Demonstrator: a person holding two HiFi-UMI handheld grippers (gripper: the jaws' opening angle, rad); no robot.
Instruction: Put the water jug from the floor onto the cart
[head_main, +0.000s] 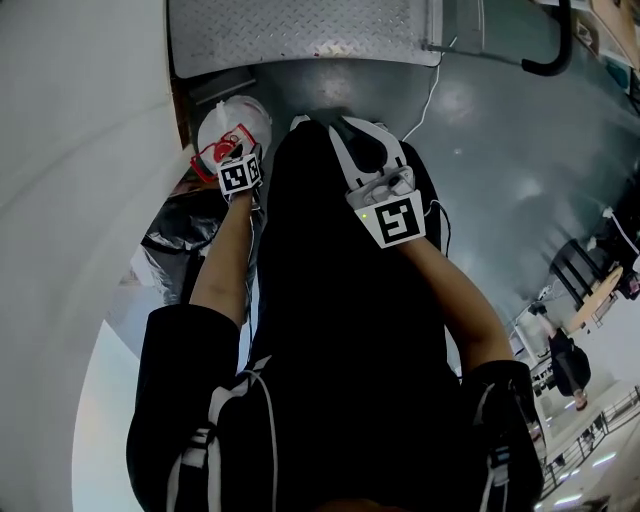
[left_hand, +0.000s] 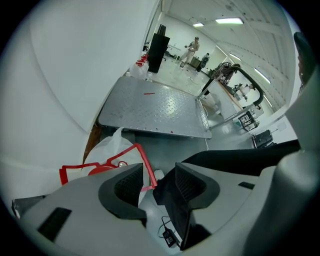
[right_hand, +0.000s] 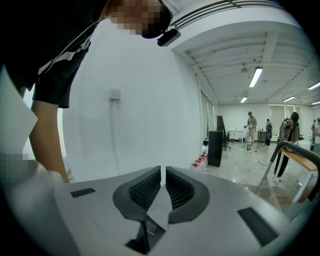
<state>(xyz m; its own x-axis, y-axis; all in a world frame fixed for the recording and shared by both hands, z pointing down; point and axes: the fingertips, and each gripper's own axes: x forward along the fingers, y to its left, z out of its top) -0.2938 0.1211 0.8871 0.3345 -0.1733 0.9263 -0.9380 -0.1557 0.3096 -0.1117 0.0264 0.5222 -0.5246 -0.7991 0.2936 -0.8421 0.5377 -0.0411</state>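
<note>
White water jug (head_main: 238, 116) near steel cart (head_main: 300, 30)

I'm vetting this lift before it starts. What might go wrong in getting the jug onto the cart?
1. The left gripper is open at the thin red handle of the jug; a grip on so narrow a strip may slip or let it swing.
2. The right gripper is shut and faces the wall, so it likely gives no support.
3. A white cable lies near the cart and might snag.
</note>
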